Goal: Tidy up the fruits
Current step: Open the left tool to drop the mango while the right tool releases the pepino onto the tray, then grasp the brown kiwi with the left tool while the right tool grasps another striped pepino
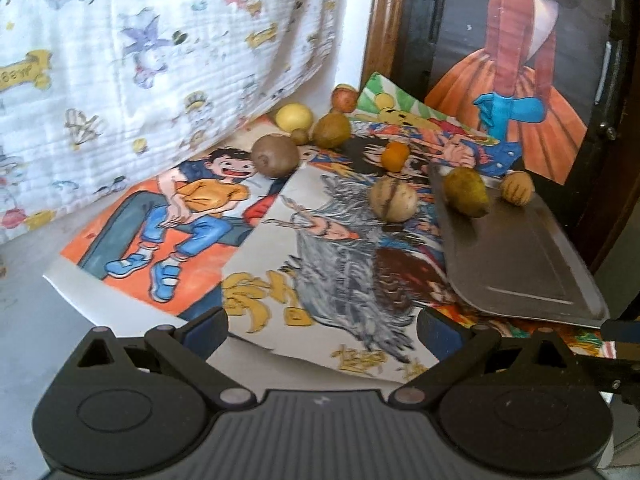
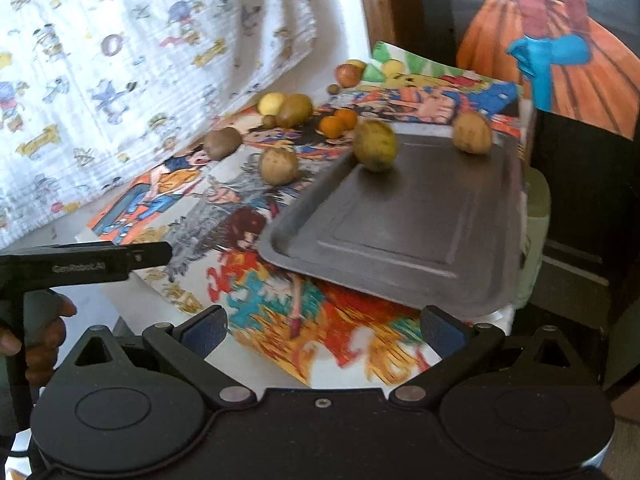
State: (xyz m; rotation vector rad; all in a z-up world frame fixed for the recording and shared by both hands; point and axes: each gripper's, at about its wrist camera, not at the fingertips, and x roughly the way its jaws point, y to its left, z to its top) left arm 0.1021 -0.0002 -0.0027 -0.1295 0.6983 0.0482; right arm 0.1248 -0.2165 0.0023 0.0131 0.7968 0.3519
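Cartoon posters (image 1: 192, 216) under a printed white cloth (image 1: 140, 60), perhaps muslin.

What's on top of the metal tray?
Two fruits sit on the tray: a green pear near its far left edge and a tan round fruit at the far end. The rest is bare. The drawings under it are partly hidden.

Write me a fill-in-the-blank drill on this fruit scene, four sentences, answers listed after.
1. The number of fruits lying on the metal tray is ____.
2. Both the left tool and the right tool have their fingers ____.
3. The small orange fruits lie ____ the tray, on the colourful drawings.
4. The cloth hanging behind the fruits is mostly ____ in colour.

Missing words: two; open; outside; white
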